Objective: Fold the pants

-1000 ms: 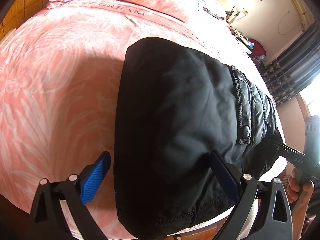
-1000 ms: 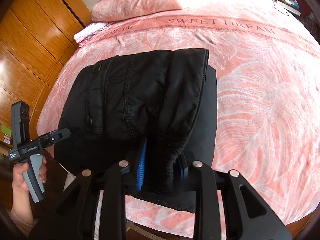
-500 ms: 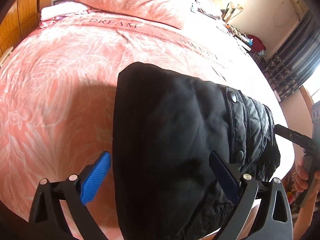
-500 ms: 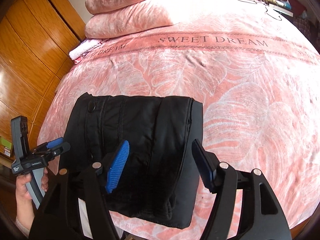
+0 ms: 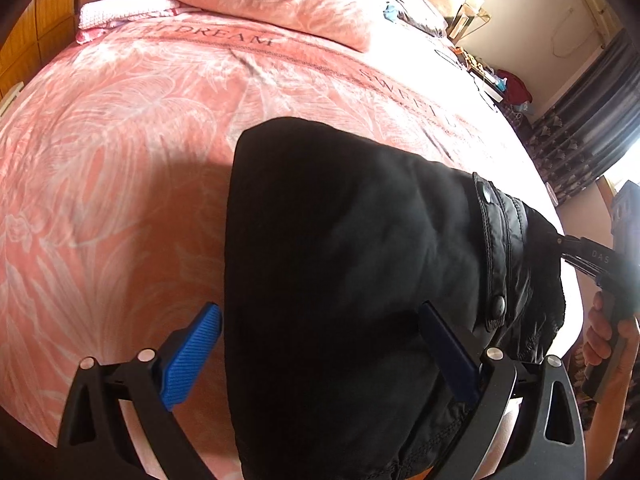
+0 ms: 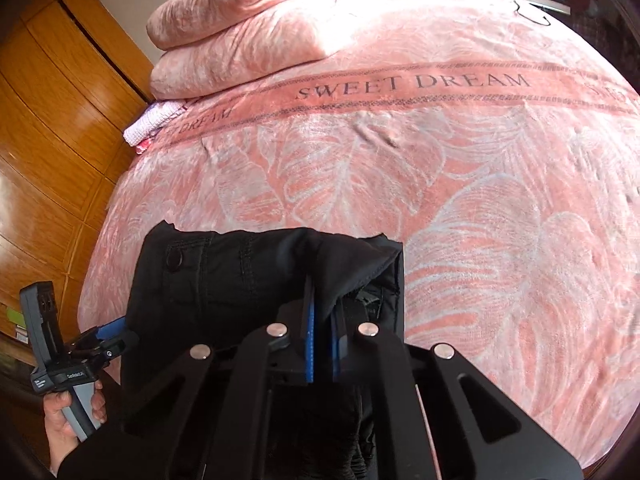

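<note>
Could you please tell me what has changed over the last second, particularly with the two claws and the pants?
The right claw was shut on a thick fold of the black pants a second ago, opened wide half a second ago, and is now shut again on a thin flap at their near edge. The left claw stays open over the pants. The pants remain folded on the pink bedspread.
</note>
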The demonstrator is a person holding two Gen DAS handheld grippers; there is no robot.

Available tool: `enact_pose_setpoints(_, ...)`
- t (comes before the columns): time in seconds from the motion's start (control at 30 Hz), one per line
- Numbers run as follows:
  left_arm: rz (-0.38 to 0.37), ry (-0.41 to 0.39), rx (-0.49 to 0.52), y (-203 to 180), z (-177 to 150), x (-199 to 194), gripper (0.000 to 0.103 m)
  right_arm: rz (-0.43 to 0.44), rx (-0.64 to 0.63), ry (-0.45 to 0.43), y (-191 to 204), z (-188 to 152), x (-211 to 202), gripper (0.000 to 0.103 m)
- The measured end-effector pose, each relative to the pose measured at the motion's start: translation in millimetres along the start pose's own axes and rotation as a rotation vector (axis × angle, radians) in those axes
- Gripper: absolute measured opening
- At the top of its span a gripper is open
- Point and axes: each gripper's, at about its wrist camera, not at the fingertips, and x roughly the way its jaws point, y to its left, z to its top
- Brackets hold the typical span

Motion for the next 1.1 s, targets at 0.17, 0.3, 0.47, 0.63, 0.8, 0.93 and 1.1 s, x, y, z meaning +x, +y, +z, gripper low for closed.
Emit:
enact_pose_setpoints(0.17, 0.003, 0.013, -0.013, 2, -6, 4, 0.099, 0.045, 0.043, 0.003, -16, -16, -4, 0.049)
enact_pose_setpoints(0.3, 0.011, -0.001, -0.002, 1, -12, -6, 0.099, 0.065, 0.040, -0.010, -22, -39, -28, 0.054)
enact_pose_setpoints(0.47, 0.003, -0.006, 0.016, -5, -24, -15, 0.099, 0.088, 0.019, 0.034, -22, -73, -35, 0.061)
enact_pose_setpoints(0.63, 0.036, 0.020, 0.031, -9, -32, -6, 0.099, 0.044, -0.056, 0.065, -7, -96, -26, 0.038)
enact_pose_setpoints(0.8, 0.049, 0.024, 0.037, -14, -37, -4, 0.099, 0.022, -0.068, 0.051, 0, -101, -37, 0.030)
enact_pose_setpoints(0.93, 0.055, 0.030, 0.070, -15, -40, 2, 0.099, 0.005, -0.036, 0.100, -9, -106, -24, 0.031)
enact_pose_setpoints(1.1, 0.049, 0.035, 0.070, -15, -40, -2, 0.099, 0.004, -0.028, 0.120, -10, -106, -20, 0.038)
